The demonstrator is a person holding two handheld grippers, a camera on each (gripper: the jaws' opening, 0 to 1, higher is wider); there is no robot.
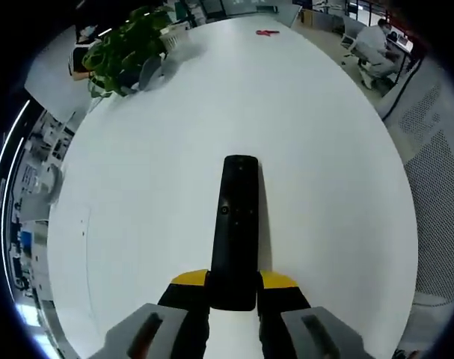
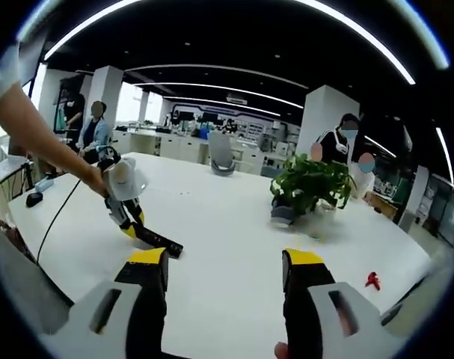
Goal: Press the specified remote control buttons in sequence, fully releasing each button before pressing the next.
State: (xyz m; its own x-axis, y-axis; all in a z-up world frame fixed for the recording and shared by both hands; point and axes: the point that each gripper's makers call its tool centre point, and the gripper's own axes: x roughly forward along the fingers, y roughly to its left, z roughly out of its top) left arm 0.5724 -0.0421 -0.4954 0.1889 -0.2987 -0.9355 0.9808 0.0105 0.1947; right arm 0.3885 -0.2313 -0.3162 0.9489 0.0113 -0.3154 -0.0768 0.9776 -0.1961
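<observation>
Remote (image 1: 235, 232): one, clamped in left hand-held gripper (image 1: 234, 288) | right hand-held gripper (image 2: 225, 273): apart | plant (image 1: 126, 48): one

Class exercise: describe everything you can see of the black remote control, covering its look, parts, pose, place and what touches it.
The remote is a slim, matte black bar, seemingly plastic, with a few small buttons on its upper half. Its near end sits clamped between the yellow-tipped jaws of the left gripper, and it points away over the white table. In the right gripper view it slants down, far end at or near the tabletop.
</observation>
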